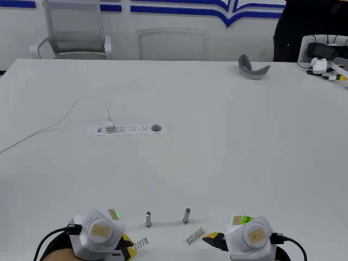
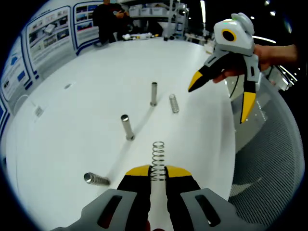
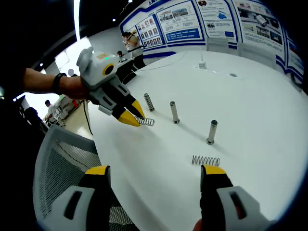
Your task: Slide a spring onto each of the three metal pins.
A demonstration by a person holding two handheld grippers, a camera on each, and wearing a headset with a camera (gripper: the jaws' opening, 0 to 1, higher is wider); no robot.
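Note:
My left gripper (image 2: 158, 171) is shut on one end of a thin wire spring (image 2: 158, 155), which sticks forward, level above the white table. Ahead of it stand two bare metal pins (image 2: 127, 126) (image 2: 154, 94). A third post, wrapped in spring coils (image 2: 96, 179), stands on the left. Another loose spring (image 2: 173, 103) lies beside the far pin. My right gripper (image 3: 155, 170) is open, its right jaw close to that loose spring (image 3: 205, 160). In the head view both pins (image 1: 148, 219) (image 1: 186, 215) stand between the left gripper (image 1: 129, 243) and the right gripper (image 1: 211, 238).
A white power strip (image 1: 128, 129) with a plugged cable lies mid-table. A grey curved object (image 1: 253, 68) sits at the far right, with white gear (image 1: 321, 65) by the right edge. Chairs (image 1: 70, 27) stand behind the table. A mesh chair back (image 3: 62, 159) is close below the right gripper.

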